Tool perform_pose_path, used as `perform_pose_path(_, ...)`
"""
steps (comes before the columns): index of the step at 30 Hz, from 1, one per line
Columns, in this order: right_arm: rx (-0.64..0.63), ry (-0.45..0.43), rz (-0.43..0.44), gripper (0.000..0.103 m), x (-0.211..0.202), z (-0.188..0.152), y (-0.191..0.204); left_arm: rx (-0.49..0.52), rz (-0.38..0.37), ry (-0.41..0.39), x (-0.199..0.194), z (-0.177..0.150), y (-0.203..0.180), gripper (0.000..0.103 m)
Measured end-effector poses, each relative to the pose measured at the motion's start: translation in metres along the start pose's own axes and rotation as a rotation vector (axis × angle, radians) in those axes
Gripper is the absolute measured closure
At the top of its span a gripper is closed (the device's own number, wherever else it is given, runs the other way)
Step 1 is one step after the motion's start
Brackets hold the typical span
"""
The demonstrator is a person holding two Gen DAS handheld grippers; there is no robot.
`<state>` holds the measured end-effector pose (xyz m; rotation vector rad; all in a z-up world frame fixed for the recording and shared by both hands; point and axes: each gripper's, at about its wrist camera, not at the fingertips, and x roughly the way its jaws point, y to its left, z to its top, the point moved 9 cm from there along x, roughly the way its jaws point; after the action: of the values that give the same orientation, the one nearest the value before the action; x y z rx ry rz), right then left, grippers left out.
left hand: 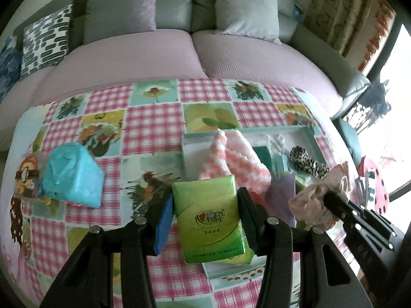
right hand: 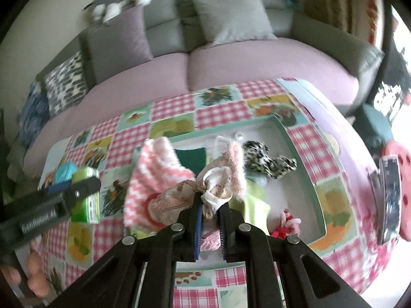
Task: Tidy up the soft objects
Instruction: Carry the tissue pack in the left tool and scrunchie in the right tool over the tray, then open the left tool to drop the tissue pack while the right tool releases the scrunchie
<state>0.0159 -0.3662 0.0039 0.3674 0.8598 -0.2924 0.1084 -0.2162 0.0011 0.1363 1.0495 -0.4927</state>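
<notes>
We see a green tissue pack (left hand: 208, 215) held upright off the tabletop, a crumpled pale pink cloth (right hand: 215, 187) pinched over the box (right hand: 303, 154), and a pink-and-white fuzzy sock (right hand: 156, 179) draped over its left wall

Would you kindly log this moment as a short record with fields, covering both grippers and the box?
left gripper: shut on green tissue pack, above the checked tablecloth
right gripper: shut on crumpled pink-and-cream cloth, over the box
teal-rimmed box: holds leopard-print fabric, a dark green item, a pink striped fuzzy sock draped over its rim
outside the box: blue plastic-wrapped pack
</notes>
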Motion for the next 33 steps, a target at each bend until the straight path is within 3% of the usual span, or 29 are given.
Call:
perform_pose_path(9, 0.139, -0.062, -0.079, 0.091, 0.004, 0.019, -0.037, 0.013, -0.022, 0.011, 0.030, 0.009, -0.016, 0.053)
perform_pose_path(16, 0.169, -0.080, -0.052, 0.090, 0.017, 0.029, -0.035, 0.034, -0.061, 0.004, 0.045, 0.022, -0.034, 0.053)
perform_pose_path(33, 0.202, 0.045, -0.054, 0.090, 0.085, 0.013, -0.052, 0.047, -0.099, 0.079, 0.094, 0.012, -0.048, 0.052)
